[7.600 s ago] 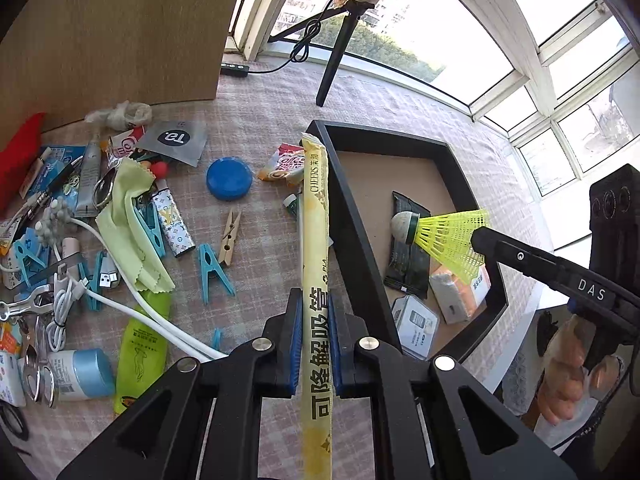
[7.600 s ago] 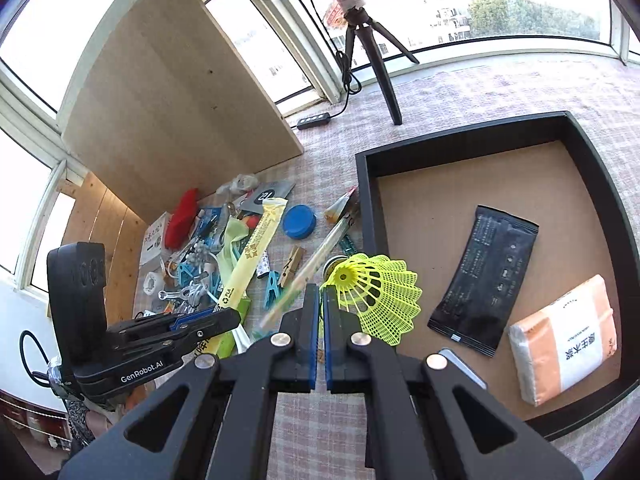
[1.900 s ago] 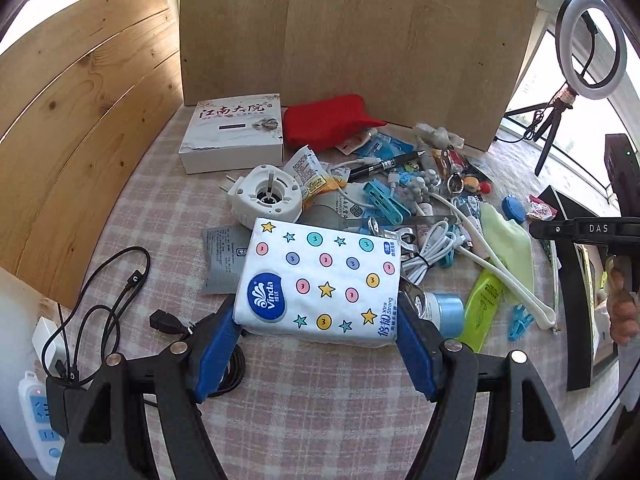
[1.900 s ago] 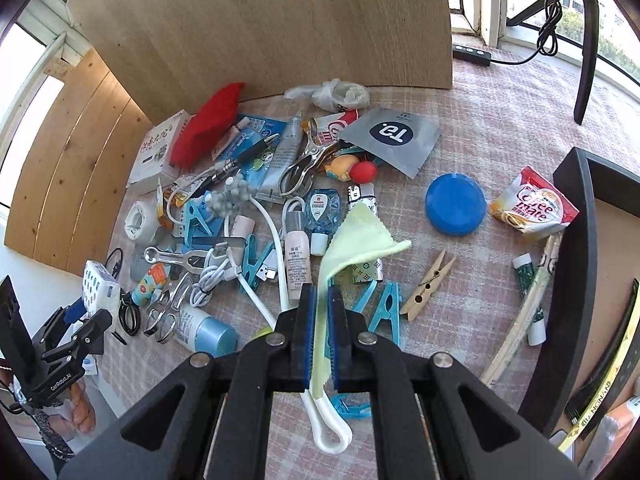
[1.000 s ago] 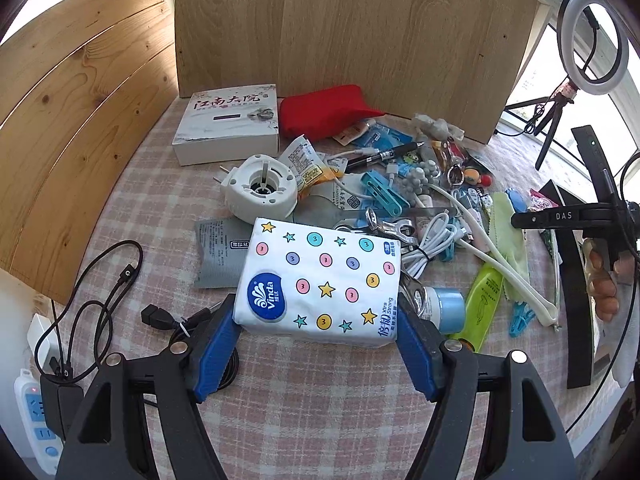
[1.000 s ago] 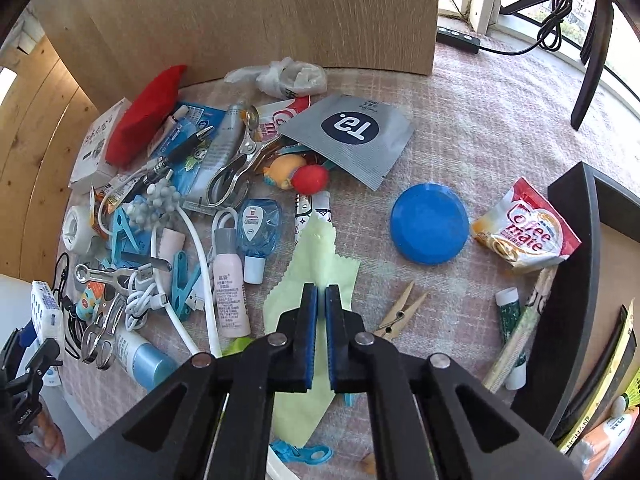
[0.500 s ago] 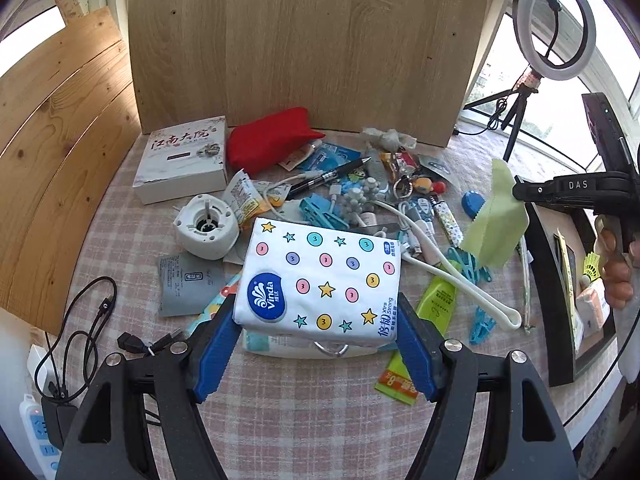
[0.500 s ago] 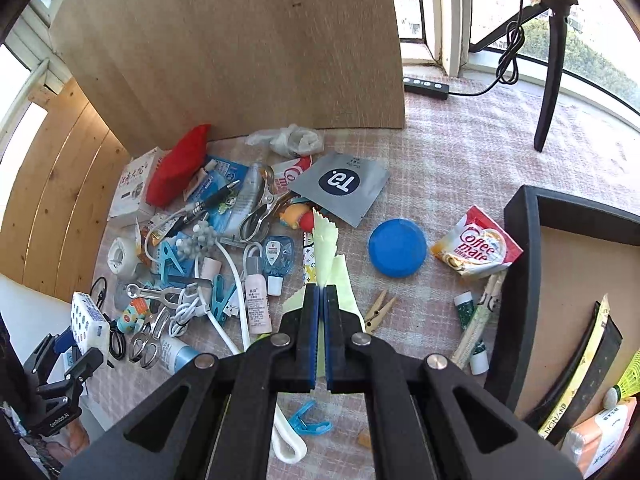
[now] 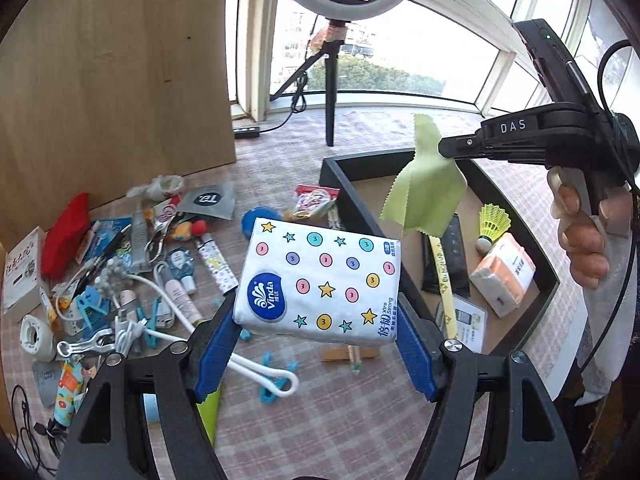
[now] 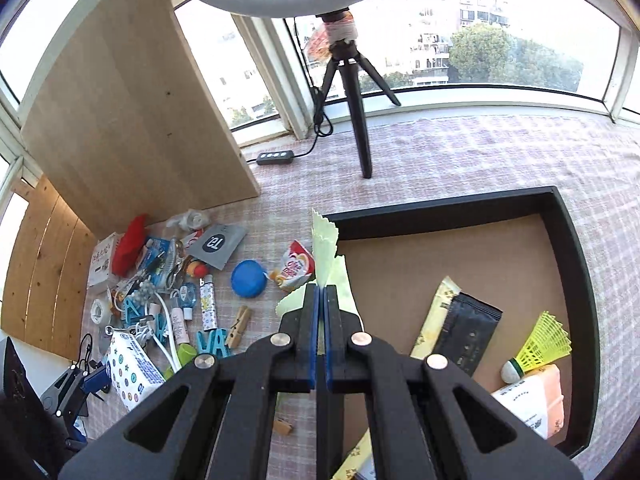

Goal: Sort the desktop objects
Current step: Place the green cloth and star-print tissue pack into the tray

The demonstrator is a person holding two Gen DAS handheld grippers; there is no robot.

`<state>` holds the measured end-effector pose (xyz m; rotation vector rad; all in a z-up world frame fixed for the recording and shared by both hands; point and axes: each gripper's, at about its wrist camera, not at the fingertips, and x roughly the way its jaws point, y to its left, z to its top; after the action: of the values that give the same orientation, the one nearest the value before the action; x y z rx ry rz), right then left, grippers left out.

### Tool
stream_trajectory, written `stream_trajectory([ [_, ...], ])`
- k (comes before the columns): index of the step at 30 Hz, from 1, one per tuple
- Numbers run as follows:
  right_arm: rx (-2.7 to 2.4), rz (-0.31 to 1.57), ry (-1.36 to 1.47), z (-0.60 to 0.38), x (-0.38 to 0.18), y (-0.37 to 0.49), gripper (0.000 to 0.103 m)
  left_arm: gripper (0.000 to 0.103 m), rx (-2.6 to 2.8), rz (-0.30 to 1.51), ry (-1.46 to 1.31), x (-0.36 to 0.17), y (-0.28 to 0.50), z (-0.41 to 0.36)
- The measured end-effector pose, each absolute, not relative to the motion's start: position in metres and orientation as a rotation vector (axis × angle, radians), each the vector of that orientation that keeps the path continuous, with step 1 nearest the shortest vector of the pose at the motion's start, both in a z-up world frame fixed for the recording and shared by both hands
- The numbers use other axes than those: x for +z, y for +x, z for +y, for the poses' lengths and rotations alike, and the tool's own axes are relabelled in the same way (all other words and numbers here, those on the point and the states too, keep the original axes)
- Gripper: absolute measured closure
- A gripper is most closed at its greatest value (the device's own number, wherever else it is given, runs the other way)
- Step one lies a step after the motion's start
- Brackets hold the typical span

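A white tissue pack (image 9: 320,284) printed with coloured dots and stars and a blue logo is seen beside the black tray (image 9: 548,288), whose floor is brown. A pale green cloth (image 9: 426,196) is seen above the tray. In the tray, a yellow shuttlecock (image 10: 540,348), a black sachet (image 10: 466,332) and an orange-and-white pack (image 10: 532,404) are seen. Left of the tray, a blue lid (image 10: 247,278) and a red pouch (image 10: 127,244) are seen on pink-and-white checked cloth (image 10: 460,152).
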<state>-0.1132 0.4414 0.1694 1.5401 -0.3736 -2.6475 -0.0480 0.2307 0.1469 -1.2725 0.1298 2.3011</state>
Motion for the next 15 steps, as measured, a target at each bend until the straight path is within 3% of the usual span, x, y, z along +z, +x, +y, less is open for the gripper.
stream_trajectory([
  [9, -2.81, -0.501, 1.576, 0.535, 0.172, -0.073, 0.1, 0.031, 2.137, 0.221, -1.226, 0.148, -0.039, 0.348],
  [11, -2.833, -0.519, 1.561, 0.547, 0.173, -0.067, 0.097, 0.026, 2.121, 0.247, -1.2, 0.152, -0.034, 0.364],
  [12, -2.844, -0.532, 1.568, 0.552, 0.172, -0.065, 0.091, 0.025, 2.133, 0.266, -1.187, 0.154, -0.031, 0.37],
  [14, -2.865, -0.576, 1.574, 0.562, 0.171, -0.06, 0.054, 0.025, 2.142, 0.277, -1.165, 0.158, -0.027, 0.376],
  [15, -2.876, -0.595, 1.557, 0.566, 0.172, -0.058, 0.053, 0.025, 2.138, 0.276, -1.169, 0.159, -0.027, 0.376],
])
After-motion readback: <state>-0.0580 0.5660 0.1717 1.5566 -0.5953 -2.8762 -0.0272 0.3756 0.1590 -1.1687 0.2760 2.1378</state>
